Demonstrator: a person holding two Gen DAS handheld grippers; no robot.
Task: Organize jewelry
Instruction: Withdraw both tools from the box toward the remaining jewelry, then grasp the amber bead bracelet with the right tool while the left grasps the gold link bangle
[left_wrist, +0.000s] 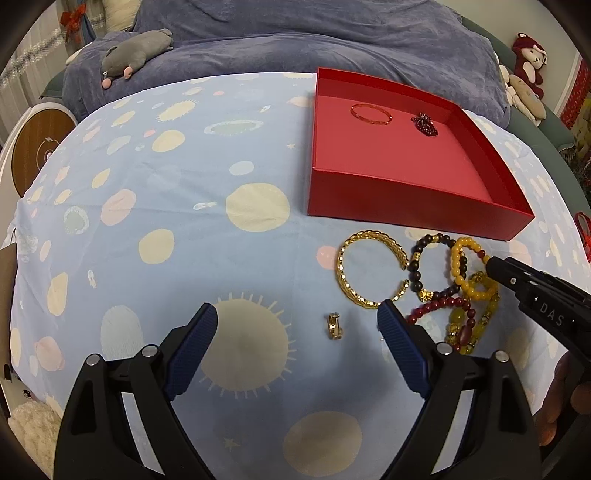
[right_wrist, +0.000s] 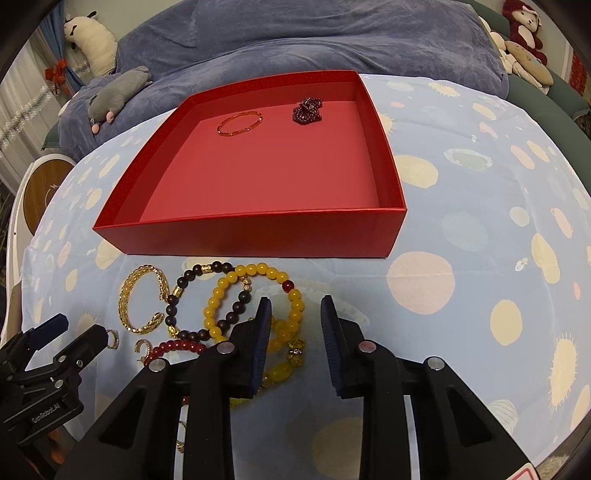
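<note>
Left wrist: "DAS" on right gripper (left_wrist: 495, 267)

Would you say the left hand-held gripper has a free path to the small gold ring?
Probably yes: the left hand-held gripper is open, and the small gold ring lies alone on the cloth between its fingers.

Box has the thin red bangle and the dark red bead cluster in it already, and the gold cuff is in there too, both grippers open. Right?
Not quite: the gold cuff lies on the cloth in front of the red box, as the left wrist view shows. The rest holds.

Dim, warm indoor light — sharp centre, bowed edges.
</note>
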